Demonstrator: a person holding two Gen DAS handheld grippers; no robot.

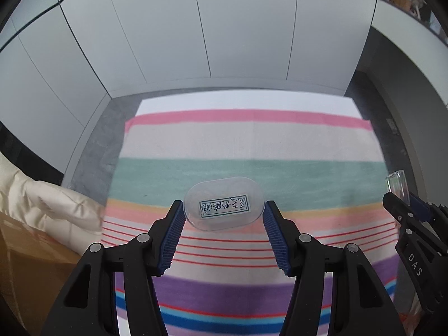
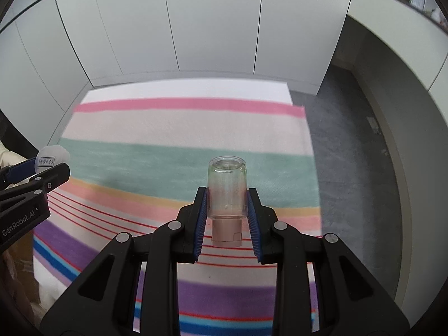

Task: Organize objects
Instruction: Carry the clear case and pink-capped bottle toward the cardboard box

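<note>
- Left gripper (image 1: pixel 224 210): jaws clamp the clear oval case (image 1: pixel 224 203) by its ends, above the striped cloth (image 1: pixel 252 140), label facing the camera.
- Right gripper (image 2: pixel 226 204): jaws clenched on the clear-capped bottle (image 2: pixel 226 196), raised above the cloth's middle, probably for pairing.

Grey speckled floor (image 2: pixel 350 151) carries a multicoloured striped woven cloth (image 2: pixel 182 131). It lies flat beneath both grippers. Nothing visibly rests on it.

Two fisheye views, each mounted close behind a tool, look steeply down and forward over the same striped cloth (image 1: pixel 252 140) toward white wall panels (image 2: pixel 212 22). Each view catches the other tool at its side edge.
</note>
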